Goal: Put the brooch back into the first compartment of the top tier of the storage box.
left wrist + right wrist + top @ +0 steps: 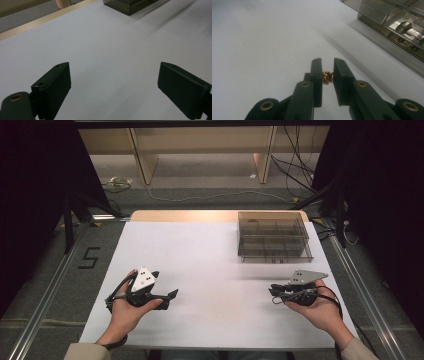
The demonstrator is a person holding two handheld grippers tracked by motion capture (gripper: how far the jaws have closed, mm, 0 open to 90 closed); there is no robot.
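Between the pads of the right gripper, a small gold-coloured piece, pinched from both sides and held above the white table. Near side of the smoky clear compartment box, well apart from it, nothing in between but bare tabletop. Box compartments with small metal parts inside. Far across from the box, left gripper spread wide, nothing between its jaws, low over the table.

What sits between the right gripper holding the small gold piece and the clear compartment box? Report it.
Nothing: in the right gripper view, bare white table separates the right gripper, shut on the gold piece, from the box.
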